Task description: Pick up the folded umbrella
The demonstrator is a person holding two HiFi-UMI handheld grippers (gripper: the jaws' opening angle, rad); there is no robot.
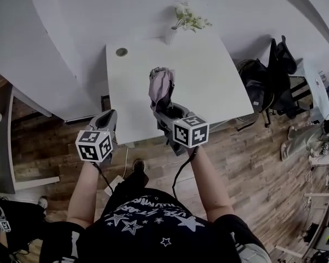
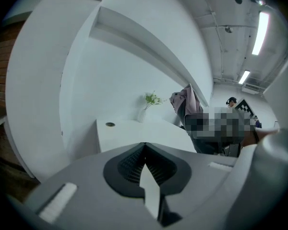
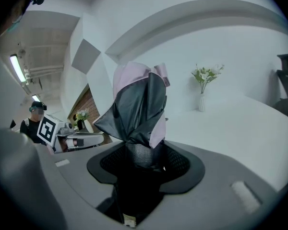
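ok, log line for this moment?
right tool: shut on folded umbrella | left tool: shut, empty | position: held above white table | vase: far table edge

A folded umbrella [image 1: 160, 85] is clasped in the right gripper [image 1: 165, 109] over the white counter [image 1: 214, 86]. The left gripper [image 1: 105, 119] is held beside the counter's near corner. A flower vase [image 1: 171, 34] is set at its far edge.

White table [image 1: 208, 75], flower vase [image 1: 170, 35] and round cap [image 1: 122, 52] on top
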